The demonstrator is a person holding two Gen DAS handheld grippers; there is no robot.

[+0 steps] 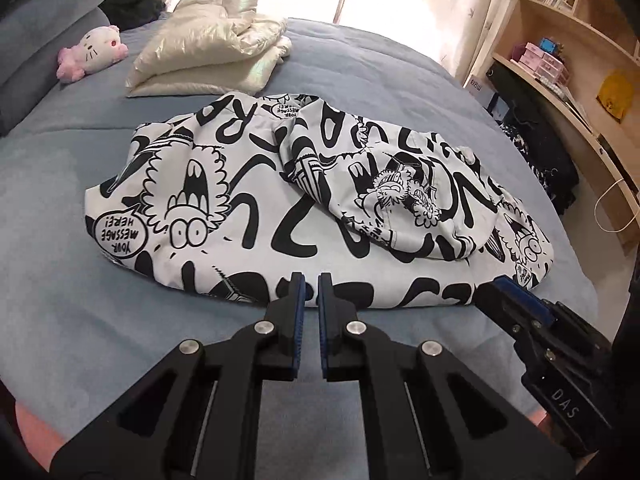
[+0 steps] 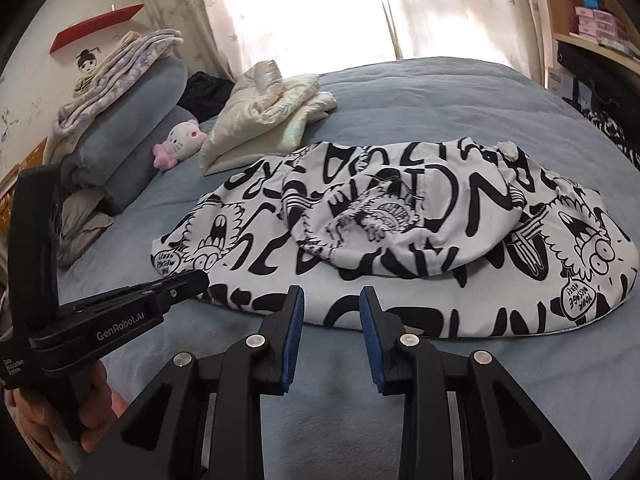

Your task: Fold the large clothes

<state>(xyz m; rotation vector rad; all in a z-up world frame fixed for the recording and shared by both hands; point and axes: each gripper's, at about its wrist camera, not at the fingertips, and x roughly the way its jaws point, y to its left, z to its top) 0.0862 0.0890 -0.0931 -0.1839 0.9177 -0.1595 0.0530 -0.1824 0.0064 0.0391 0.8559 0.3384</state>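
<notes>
The printed hoodie is lying half-folded on the bed. The left gripper is hovering at the hoodie's near hem, jaws almost closed, holding nothing. The right gripper is hovering there too, jaws parted, empty. Pinching only the top layer could undo the fold.

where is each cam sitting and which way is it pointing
Left wrist: sits on the left gripper, facing across the bed at the printed garment; the right gripper shows at right.
Right wrist: sits on the right gripper, facing the same way; the left gripper and the hand holding it show at left.
Shared: garment, cream jacket, pink plush.
</notes>
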